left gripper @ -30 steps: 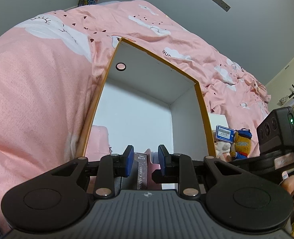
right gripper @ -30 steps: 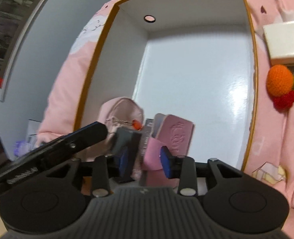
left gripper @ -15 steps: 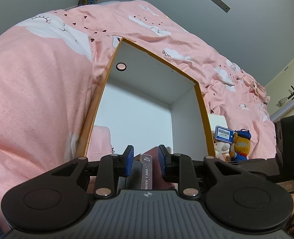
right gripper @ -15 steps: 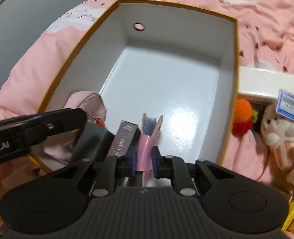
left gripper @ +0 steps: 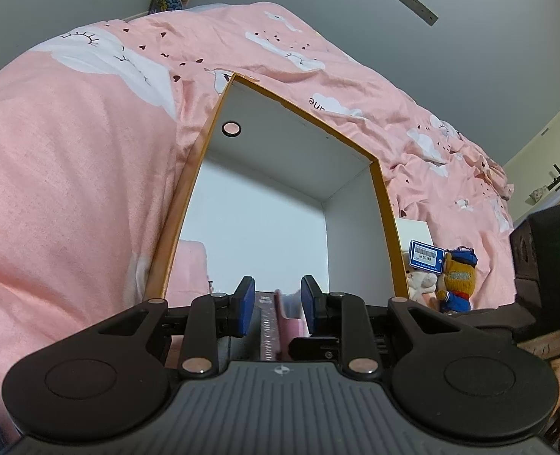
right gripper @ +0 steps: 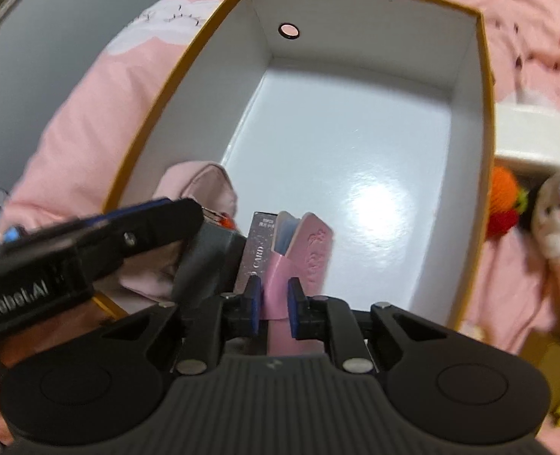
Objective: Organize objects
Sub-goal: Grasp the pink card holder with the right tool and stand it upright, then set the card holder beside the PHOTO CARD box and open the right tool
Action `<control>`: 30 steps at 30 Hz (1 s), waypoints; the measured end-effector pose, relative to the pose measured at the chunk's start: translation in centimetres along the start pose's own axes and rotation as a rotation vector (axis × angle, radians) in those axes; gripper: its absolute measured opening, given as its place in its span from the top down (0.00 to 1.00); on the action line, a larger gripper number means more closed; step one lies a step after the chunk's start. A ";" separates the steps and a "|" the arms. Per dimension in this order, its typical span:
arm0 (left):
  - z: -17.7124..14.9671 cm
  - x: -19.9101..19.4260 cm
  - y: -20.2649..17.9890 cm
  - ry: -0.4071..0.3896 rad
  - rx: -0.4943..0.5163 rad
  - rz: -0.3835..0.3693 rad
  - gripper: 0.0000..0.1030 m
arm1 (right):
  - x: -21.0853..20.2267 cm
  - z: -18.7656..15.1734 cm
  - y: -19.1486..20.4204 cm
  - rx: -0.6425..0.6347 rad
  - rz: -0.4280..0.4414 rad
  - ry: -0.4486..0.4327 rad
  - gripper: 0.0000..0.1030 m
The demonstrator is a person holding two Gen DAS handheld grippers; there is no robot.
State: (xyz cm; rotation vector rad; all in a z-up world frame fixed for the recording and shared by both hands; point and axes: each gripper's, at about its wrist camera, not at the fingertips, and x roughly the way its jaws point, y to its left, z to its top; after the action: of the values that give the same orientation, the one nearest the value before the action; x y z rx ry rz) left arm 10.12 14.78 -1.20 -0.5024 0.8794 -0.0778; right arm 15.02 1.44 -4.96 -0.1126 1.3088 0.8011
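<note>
A white box with an orange rim (right gripper: 485,76) lies on the pink bedding; it also shows in the left wrist view (left gripper: 378,174). My right gripper (right gripper: 274,299) is shut on a pink card holder (right gripper: 310,250) at the box's near end. A silver card pack (right gripper: 255,254) stands beside it, also seen in the left wrist view (left gripper: 266,322). My left gripper (left gripper: 276,301) has its jaws apart around the pack and the pink holder's edge (left gripper: 285,311). A pink pouch (right gripper: 196,185) lies in the box's near left corner.
Plush toys with a blue price tag (left gripper: 426,256) and a white box (left gripper: 412,229) lie right of the box. An orange and red knitted toy (right gripper: 504,204) sits by the right wall. Pink bedding (left gripper: 71,151) surrounds everything.
My right gripper closed on the pink card holder and pulled back higher over the box. The left gripper stayed put, its jaws still apart around the silver pack.
</note>
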 end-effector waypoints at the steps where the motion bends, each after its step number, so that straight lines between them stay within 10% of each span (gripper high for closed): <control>1: 0.0 0.0 0.0 0.000 -0.001 0.001 0.71 | 0.1 0.0 -0.3 0.016 0.019 -0.004 0.86; 30: 0.0 0.0 0.0 0.002 0.013 -0.004 0.71 | -1.3 -2.0 -2.8 0.047 0.000 -0.042 0.76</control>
State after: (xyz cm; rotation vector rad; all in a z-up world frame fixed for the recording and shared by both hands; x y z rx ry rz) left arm 10.10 14.73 -1.19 -0.4921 0.8789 -0.0877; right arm 14.93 -2.21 -5.41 -0.0583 1.2869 0.7687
